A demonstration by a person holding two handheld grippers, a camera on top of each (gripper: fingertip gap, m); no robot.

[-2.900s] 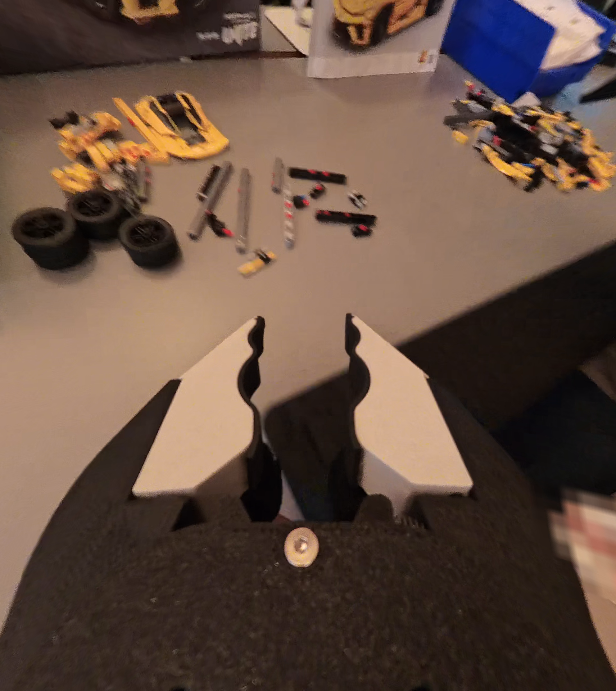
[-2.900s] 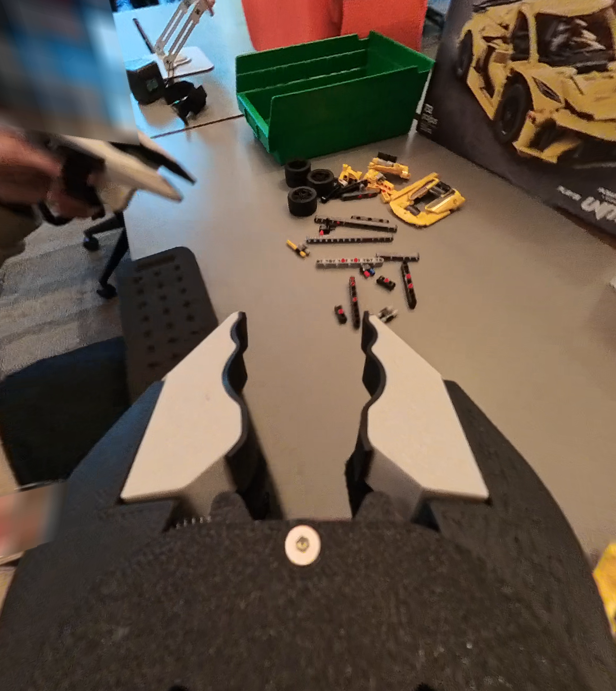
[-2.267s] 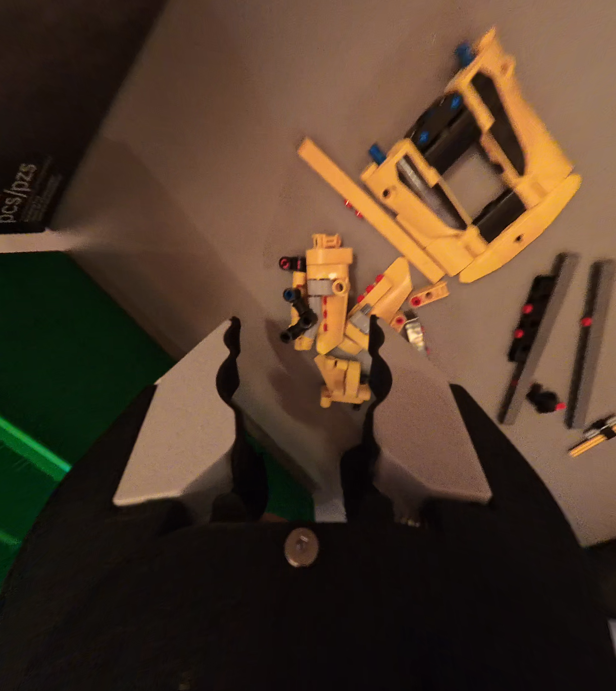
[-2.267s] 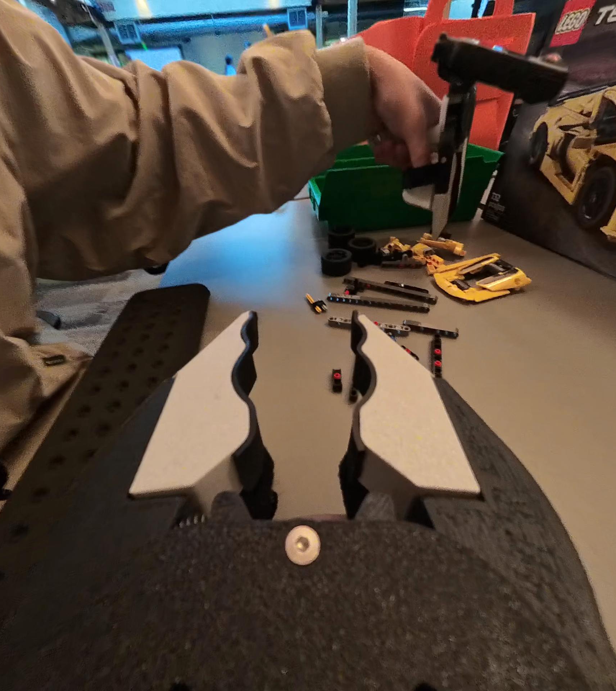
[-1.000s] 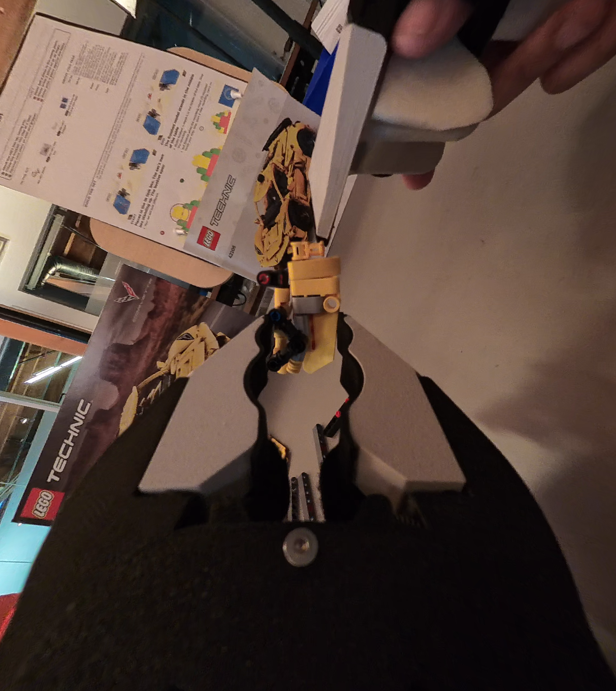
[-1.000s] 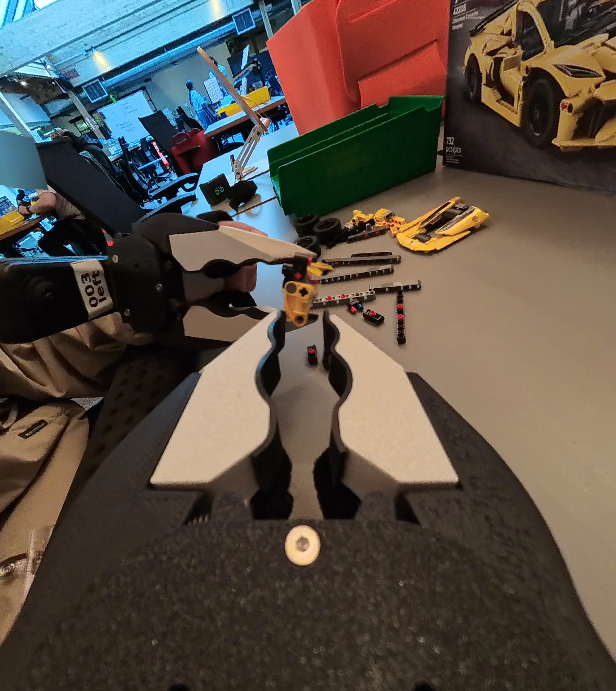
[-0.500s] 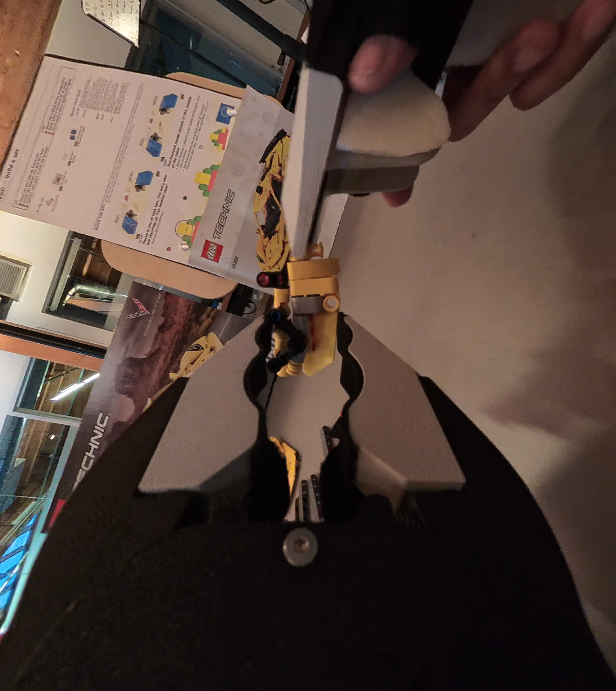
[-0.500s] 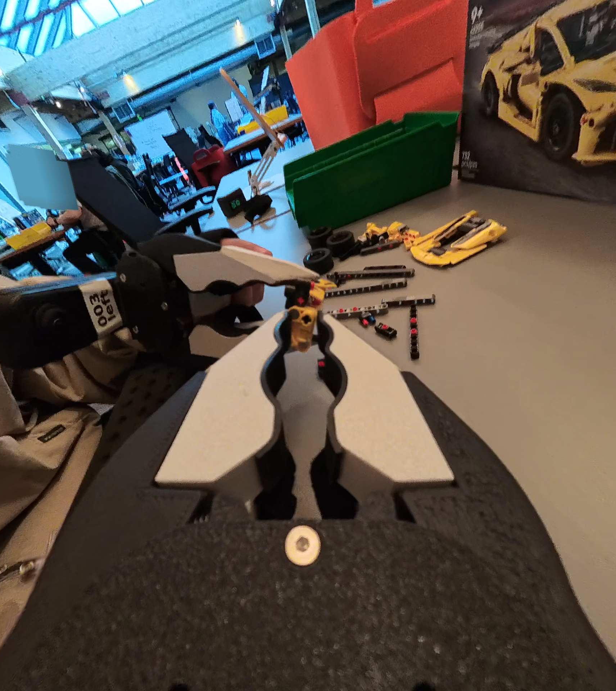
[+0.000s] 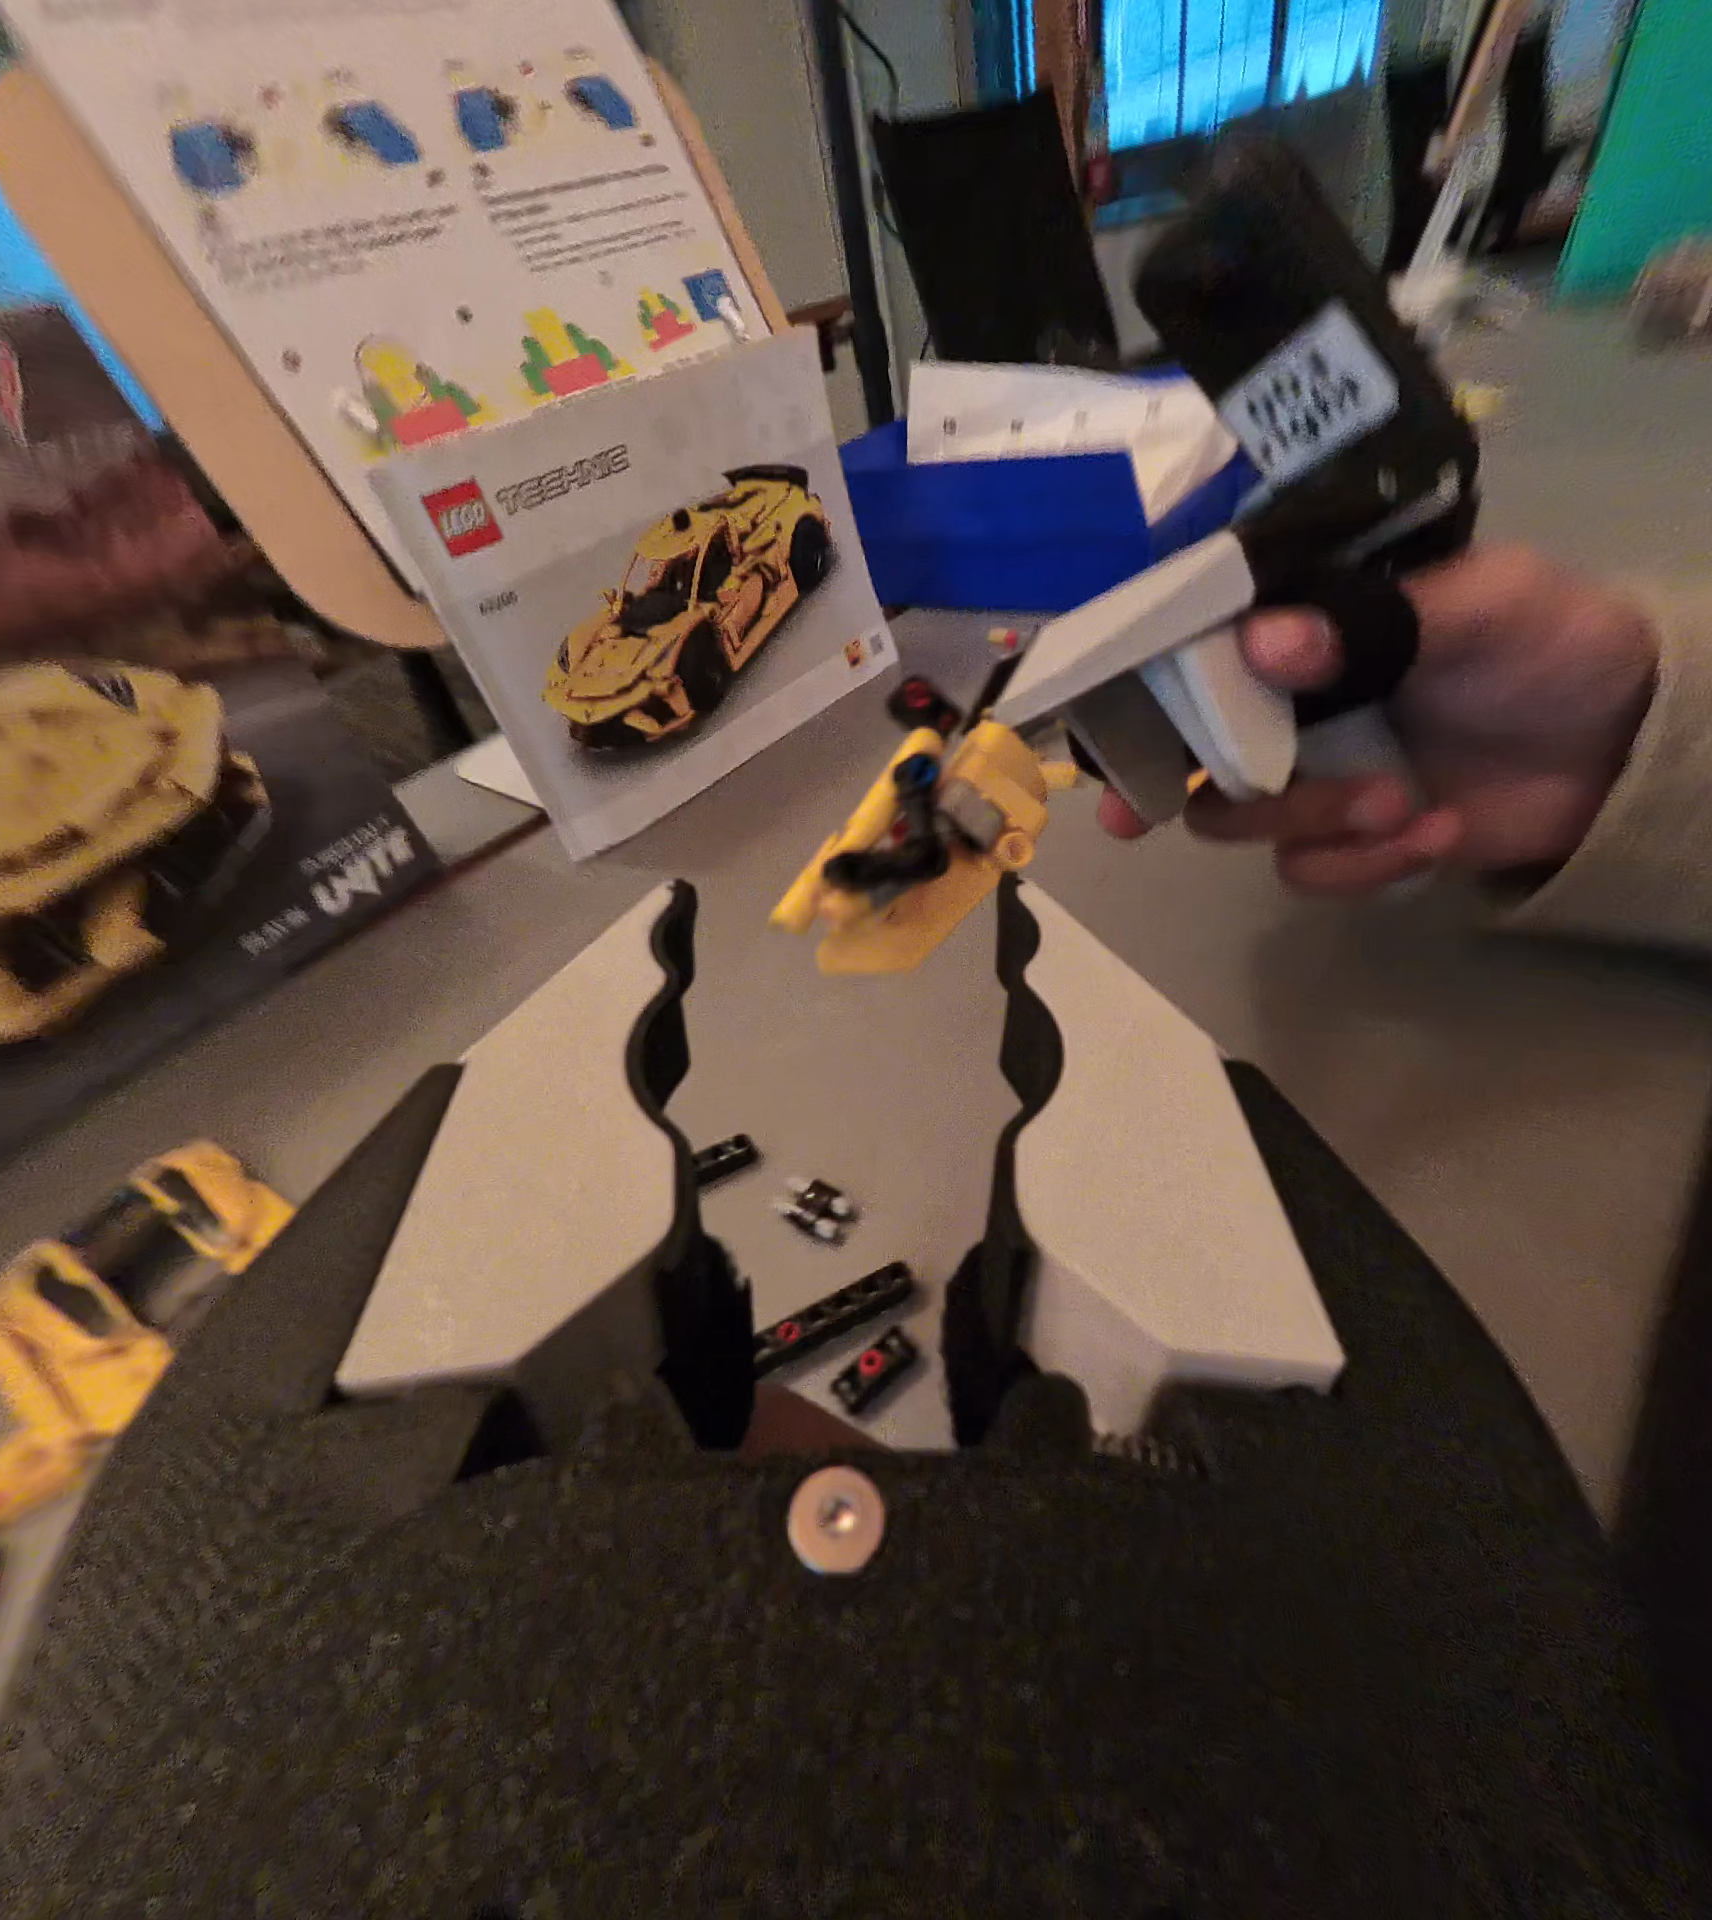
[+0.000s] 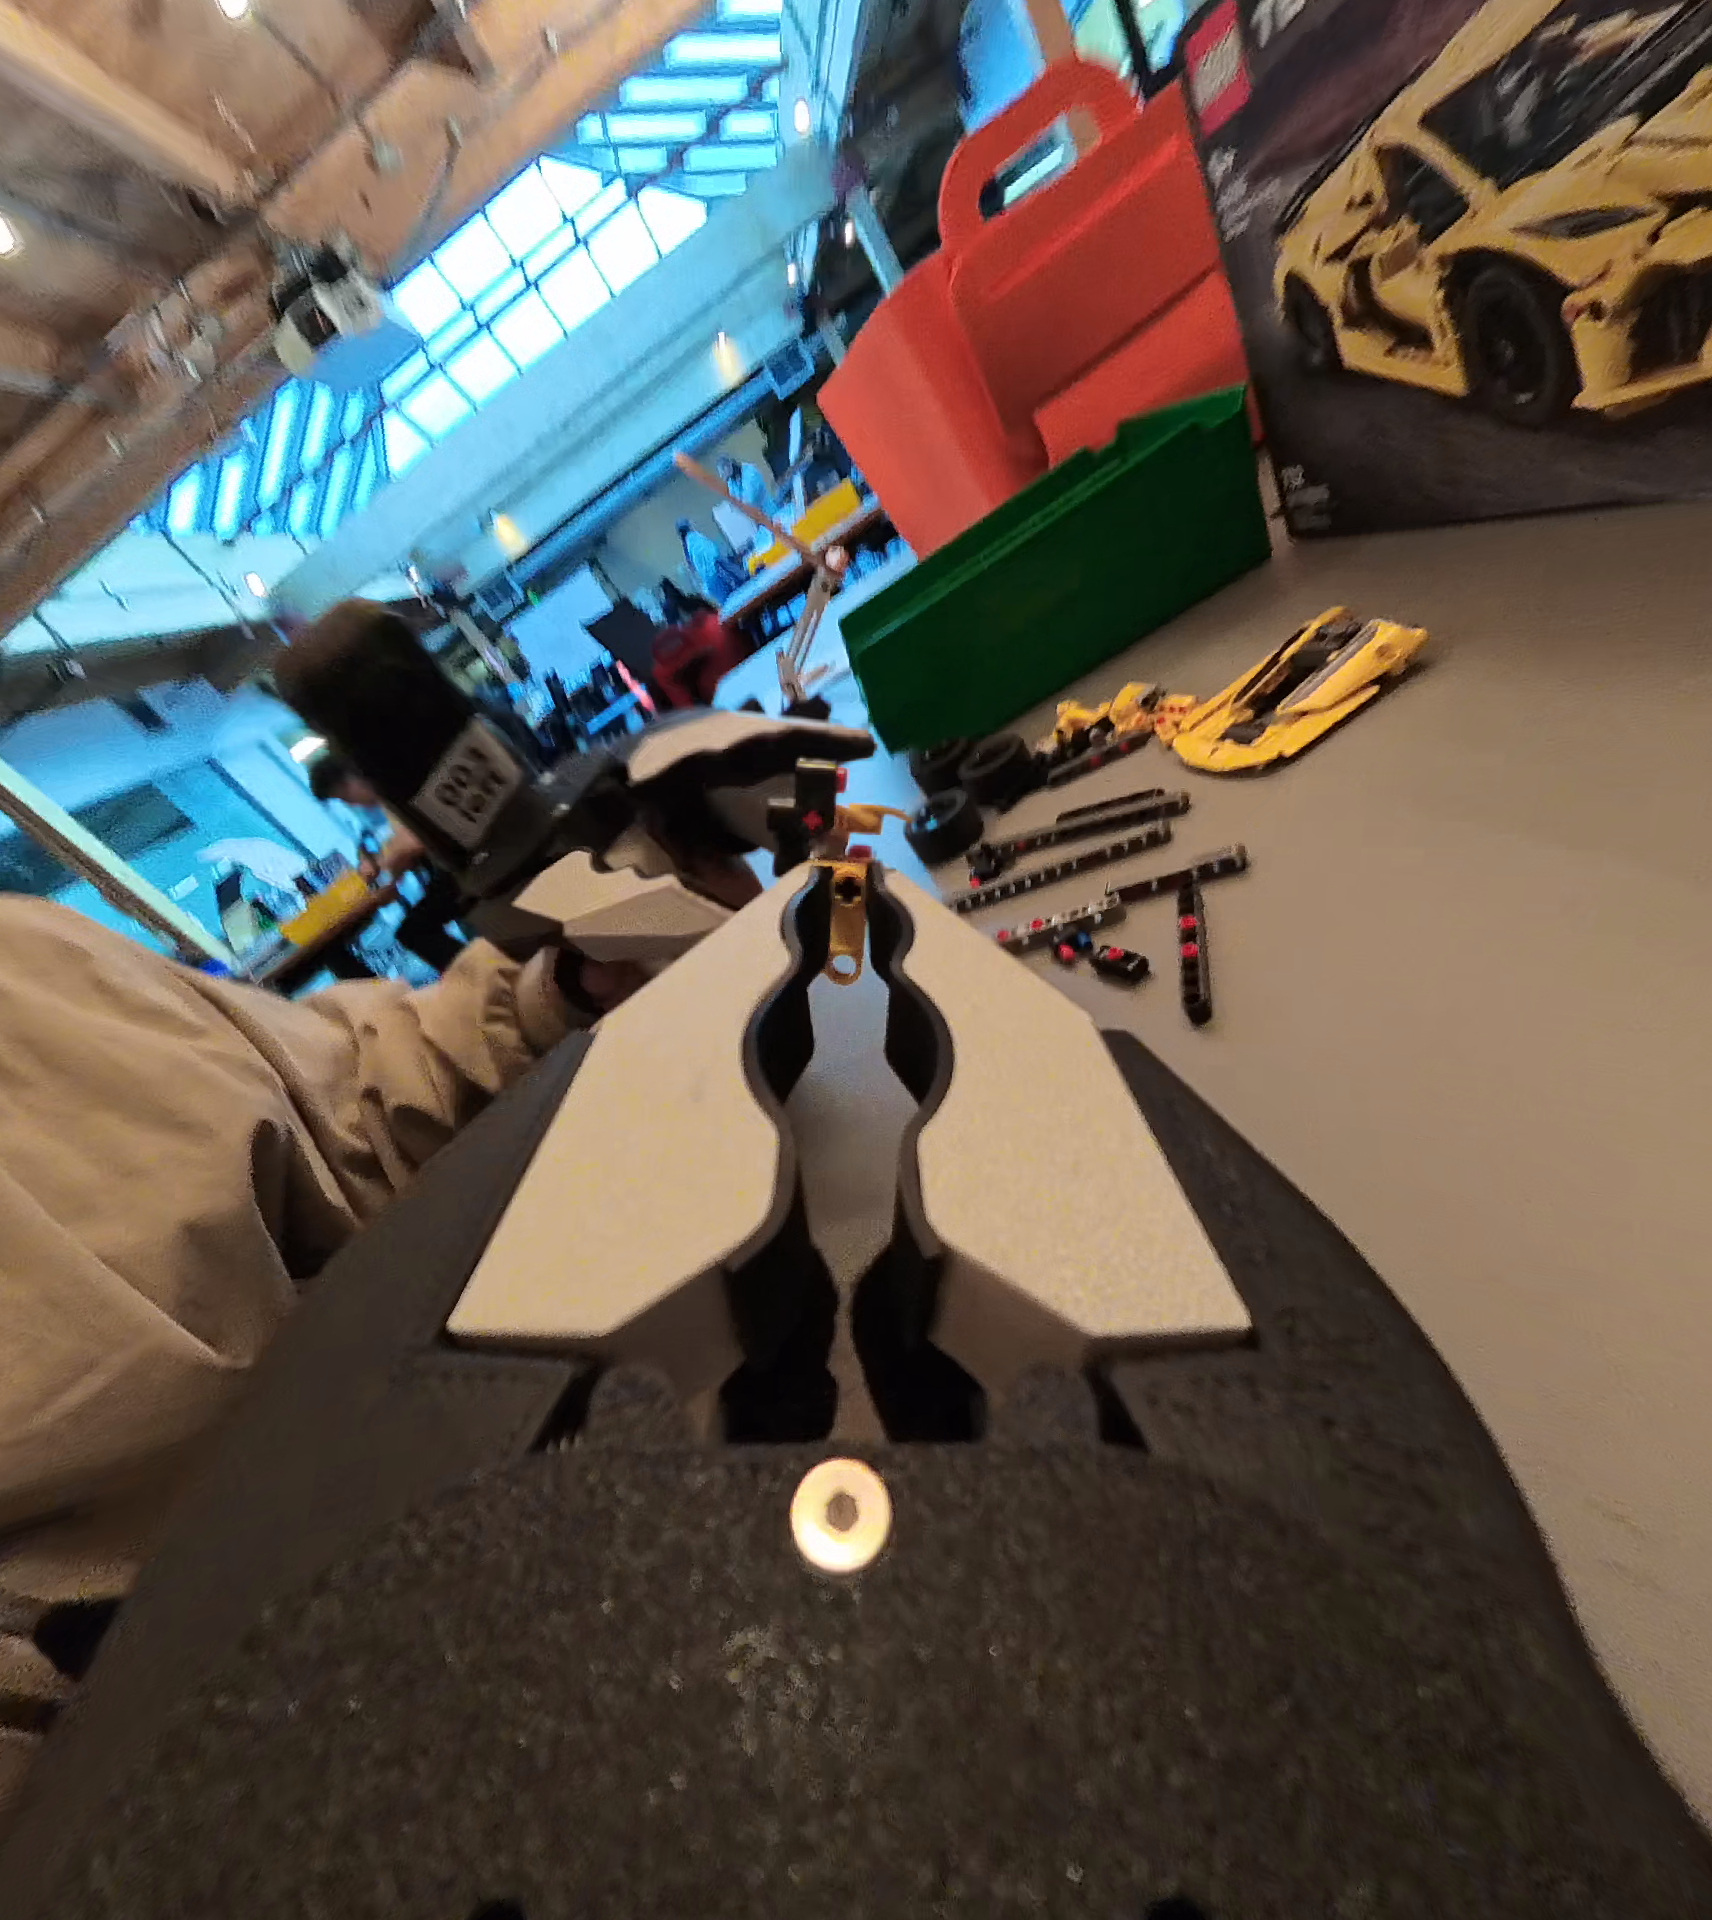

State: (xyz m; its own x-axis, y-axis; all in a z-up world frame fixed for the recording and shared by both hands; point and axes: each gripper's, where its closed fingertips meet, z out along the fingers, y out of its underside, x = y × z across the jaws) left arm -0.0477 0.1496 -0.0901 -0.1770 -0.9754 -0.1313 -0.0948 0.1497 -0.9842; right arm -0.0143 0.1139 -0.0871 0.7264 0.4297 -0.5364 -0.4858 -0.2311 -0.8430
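Note:
A small yellow brick assembly (image 9: 919,842) with black and red pins hangs in the air above the grey table (image 9: 1351,1091). My right gripper (image 10: 844,904) is shut on its yellow end (image 10: 844,920). In the left wrist view the right gripper (image 9: 1028,727) comes in from the right, held by a hand (image 9: 1454,748), and pinches the assembly's far end. My left gripper (image 9: 844,899) is open, and the assembly sits just past its fingertips without touching them. In the right wrist view the left gripper's upper finger (image 10: 748,753) lies beside the assembly's black pin.
Loose black beams (image 10: 1070,831), black wheels (image 10: 945,821) and a yellow car-body panel (image 10: 1299,691) lie on the table. A green bin (image 10: 1060,603), a red box (image 10: 1039,291) and a car-picture box (image 10: 1558,239) stand behind. A booklet (image 9: 665,613) and blue bin (image 9: 1018,520) stand farther off. About 6 cm separates my left fingertips from my right. The right gripper is farther from the yellow car-body panel (image 10: 1299,691), some 30 cm, than the left, some 25 cm.
My left gripper has opened and let go of the yellow assembly and has turned. My right gripper has shut on the assembly and now holds it alone.

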